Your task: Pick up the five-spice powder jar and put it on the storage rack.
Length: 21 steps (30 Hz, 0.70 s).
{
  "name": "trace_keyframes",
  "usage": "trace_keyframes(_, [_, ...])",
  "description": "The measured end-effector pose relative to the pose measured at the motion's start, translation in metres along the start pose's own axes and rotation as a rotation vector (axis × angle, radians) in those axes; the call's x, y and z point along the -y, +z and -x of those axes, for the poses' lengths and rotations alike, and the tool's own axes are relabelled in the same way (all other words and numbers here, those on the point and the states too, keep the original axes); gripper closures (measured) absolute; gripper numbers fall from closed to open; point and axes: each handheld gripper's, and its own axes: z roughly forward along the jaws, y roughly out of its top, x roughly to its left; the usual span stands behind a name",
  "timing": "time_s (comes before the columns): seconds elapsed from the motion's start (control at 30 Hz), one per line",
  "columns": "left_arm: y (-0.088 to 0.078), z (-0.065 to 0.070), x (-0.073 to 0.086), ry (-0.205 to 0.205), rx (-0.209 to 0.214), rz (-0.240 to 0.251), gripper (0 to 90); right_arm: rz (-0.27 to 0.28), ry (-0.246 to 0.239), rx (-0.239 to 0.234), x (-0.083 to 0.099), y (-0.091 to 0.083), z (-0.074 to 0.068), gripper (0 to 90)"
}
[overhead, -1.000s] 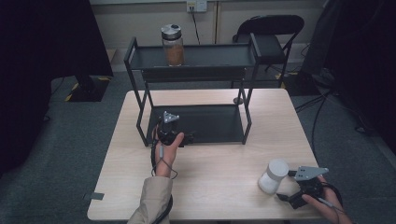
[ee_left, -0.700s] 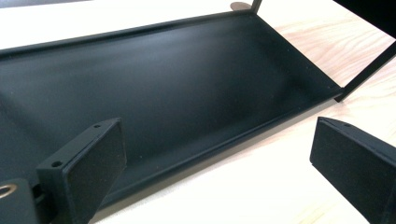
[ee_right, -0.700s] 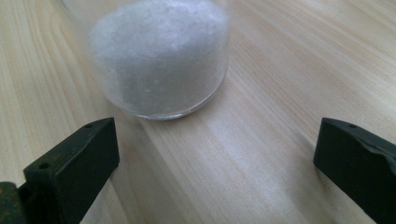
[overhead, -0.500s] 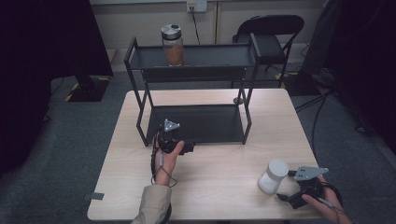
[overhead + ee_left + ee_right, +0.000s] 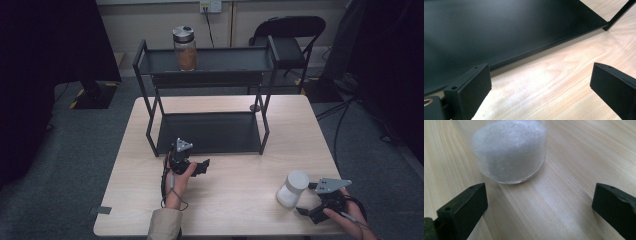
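A glass jar of white powder (image 5: 293, 189) (image 5: 510, 152) stands on the wooden table (image 5: 235, 200) near the front right. My right gripper (image 5: 306, 199) (image 5: 540, 202) is open just right of it, its jaws short of the jar's base and apart from it. My left gripper (image 5: 202, 167) (image 5: 541, 82) is open over bare wood, just in front of the lower shelf (image 5: 499, 32) of a black two-tier rack (image 5: 210, 132), with nothing between its jaws. A silver-lidded jar of brown contents (image 5: 185, 48) stands on the rack's top shelf, at its left.
The rack fills the table's back half, its legs (image 5: 150, 137) at the corners. A small round thing (image 5: 255, 107) lies behind the right legs. A black folding chair (image 5: 290, 35) and floor cables (image 5: 345, 115) lie beyond the table.
My left gripper has drawn back from over the rack's lower shelf toward the table's near side. The right gripper and the white jar have stayed put.
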Motion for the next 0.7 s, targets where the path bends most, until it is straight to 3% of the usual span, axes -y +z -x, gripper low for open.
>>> trace_keyframes(0.07, [-0.001,0.001,0.002,0.017,-0.006,-0.01,2.9,0.0,0.0,0.0,0.0,0.0,0.0,0.0])
trace_keyframes(0.53, [-0.003,0.0,0.022,0.01,-0.011,-0.042,2.9,0.0,0.0,0.0,0.0,0.0,0.0,0.0])
trace_keyframes(0.7, [-0.004,0.001,0.027,0.026,-0.022,-0.06,2.9,0.0,0.0,0.0,0.0,0.0,0.0,0.0])
